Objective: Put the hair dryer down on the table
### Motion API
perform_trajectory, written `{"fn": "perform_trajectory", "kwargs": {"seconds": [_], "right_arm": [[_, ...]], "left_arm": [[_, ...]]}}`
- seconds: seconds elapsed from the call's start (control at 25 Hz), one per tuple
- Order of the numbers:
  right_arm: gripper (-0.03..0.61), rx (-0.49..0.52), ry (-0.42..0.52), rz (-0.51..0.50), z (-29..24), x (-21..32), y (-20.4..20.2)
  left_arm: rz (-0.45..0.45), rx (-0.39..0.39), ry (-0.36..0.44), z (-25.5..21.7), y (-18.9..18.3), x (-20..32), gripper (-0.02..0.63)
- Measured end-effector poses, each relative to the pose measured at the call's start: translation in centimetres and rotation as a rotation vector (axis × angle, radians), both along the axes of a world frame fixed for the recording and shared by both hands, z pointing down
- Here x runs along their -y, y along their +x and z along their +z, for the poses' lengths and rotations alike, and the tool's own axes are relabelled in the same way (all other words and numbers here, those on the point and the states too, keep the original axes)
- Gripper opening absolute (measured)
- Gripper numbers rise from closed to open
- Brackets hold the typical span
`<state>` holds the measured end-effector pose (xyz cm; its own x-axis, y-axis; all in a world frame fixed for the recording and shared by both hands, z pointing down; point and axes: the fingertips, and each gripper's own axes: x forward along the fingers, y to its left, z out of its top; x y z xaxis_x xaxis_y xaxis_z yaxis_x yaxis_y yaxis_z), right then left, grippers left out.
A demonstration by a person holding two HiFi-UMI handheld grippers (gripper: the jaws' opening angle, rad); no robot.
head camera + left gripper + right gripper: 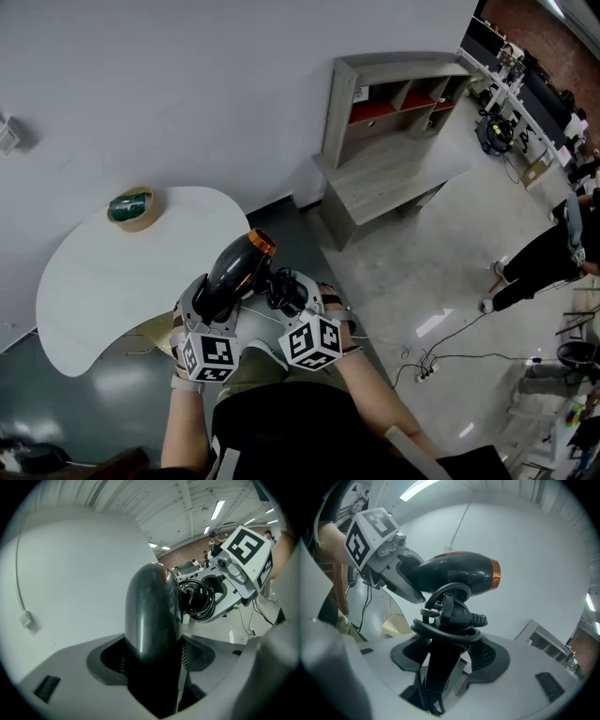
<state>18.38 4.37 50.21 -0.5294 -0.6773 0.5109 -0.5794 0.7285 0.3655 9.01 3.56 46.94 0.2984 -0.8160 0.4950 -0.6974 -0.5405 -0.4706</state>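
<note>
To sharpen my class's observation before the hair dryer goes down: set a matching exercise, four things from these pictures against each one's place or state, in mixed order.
Things:
1 left gripper
2 right gripper
3 tape roll
4 shelf unit

Places or states:
a lies on the white table
b shut on the handle of the hair dryer
c stands on the floor
d shut on the hair dryer's body

Pairs: 1-d, 2-b, 3-a, 4-c

The white table [103, 281] carries a roll of tape [131, 208] near its far edge.
</note>
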Motion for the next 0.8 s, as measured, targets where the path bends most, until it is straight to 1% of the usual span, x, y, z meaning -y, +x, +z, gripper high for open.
{"fn": "perform_trajectory", "kwargs": {"seconds": [0.12,0.24,0.48,0.64,0.8], "right_arm": [[0.258,-0.008,-0.016,-0.012,0.9,1.3,-0.1],[0.258,-0.022,-0.037,-0.028,1.8,3.8,-0.5],[0.258,-0.088,-0.075,-0.102,2.6,9.1,-2.2],[0.258,-0.127,-0.099,-0.163,3.8,12.4,-5.1],[0.258,-0.171,-0.130,-0.272,5.5,14.2,-9.0]], "left_arm": [[-0.013,-0.006,-0.019,1.0,-0.1,1.3,0.318],[-0.028,-0.016,-0.036,1.9,-0.5,3.6,0.318],[-0.100,-0.087,-0.077,3.5,-2.5,8.4,0.318],[-0.168,-0.117,-0.099,4.9,-5.4,11.0,0.318],[-0.276,-0.156,-0.138,7.0,-9.2,11.8,0.318]]}}
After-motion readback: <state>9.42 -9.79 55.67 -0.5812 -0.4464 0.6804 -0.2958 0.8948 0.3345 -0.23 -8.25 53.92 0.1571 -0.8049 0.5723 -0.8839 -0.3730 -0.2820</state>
